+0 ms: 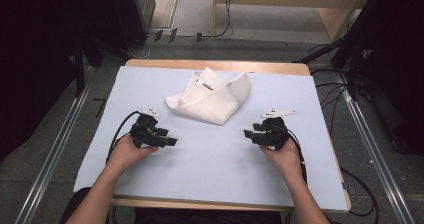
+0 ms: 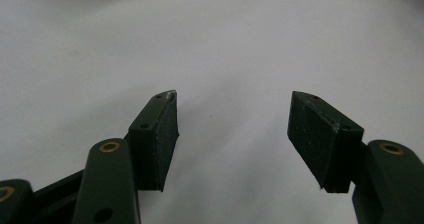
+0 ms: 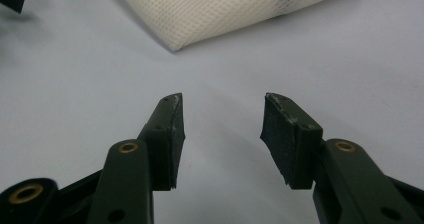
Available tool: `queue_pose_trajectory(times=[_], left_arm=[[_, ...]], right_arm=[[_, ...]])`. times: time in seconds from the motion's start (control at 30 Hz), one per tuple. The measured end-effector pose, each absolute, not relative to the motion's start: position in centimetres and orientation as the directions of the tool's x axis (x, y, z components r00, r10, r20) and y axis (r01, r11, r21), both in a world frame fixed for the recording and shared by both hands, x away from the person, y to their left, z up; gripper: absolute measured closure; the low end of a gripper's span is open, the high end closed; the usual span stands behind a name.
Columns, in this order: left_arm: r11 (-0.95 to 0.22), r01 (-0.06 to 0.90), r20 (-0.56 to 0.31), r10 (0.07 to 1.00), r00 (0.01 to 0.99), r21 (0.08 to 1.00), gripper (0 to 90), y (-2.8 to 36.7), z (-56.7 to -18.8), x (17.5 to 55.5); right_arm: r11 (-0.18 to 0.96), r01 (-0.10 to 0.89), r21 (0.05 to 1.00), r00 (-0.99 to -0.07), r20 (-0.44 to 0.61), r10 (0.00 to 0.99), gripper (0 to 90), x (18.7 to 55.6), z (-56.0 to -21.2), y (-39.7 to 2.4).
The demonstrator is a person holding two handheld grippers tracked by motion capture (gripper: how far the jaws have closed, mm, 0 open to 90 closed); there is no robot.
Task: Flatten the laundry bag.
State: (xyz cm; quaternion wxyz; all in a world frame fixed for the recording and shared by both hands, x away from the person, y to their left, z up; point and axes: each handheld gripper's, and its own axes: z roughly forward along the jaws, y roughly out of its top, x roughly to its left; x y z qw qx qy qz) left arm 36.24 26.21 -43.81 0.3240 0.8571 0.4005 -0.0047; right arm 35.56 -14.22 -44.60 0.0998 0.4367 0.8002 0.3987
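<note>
Both pairs of jaws stand apart with nothing between them. The left gripper [image 1: 167,141] sits toward the worktop's [image 1: 210,169] left edge, the right gripper [image 1: 248,134] toward its right edge, each low over the pale sheet and pointing inward. A folded white cloth [image 1: 212,96] lies near the far edge, apart from both.

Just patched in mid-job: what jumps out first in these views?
A crumpled white cloth lies at the far middle of the pale sheet covering the table. The left gripper and right gripper sit on the near side, pointing inward at each other, both open and empty. In the right gripper view, the cloth's corner lies just beyond its jaws.
</note>
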Motion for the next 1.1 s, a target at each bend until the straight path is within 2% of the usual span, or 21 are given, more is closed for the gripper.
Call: queue_pose_trajectory(times=[0.13,0.43,0.7,1.1], left_arm=[[-0.474,0.675,-0.247,0.684,0.687,0.565,36.5,26.16,-43.68,36.23],[-0.463,0.676,-0.263,0.677,0.687,0.574,36.7,25.93,-43.37,36.5],[-0.468,0.674,-0.254,0.68,0.688,0.572,39.7,25.69,-43.46,37.01],[-0.463,0.678,-0.259,0.682,0.684,0.571,38.5,25.82,-43.37,37.02]], right_arm=[[0.295,0.626,0.722,-0.597,0.2,0.777,53.3,35.43,-44.54,-14.21],[0.28,0.625,0.729,-0.584,0.199,0.787,49.8,34.98,-44.4,-14.38],[0.276,0.618,0.736,-0.587,0.198,0.785,49.9,34.76,-44.35,-14.54],[0.271,0.626,0.731,-0.577,0.201,0.791,51.1,34.82,-44.34,-14.67]])
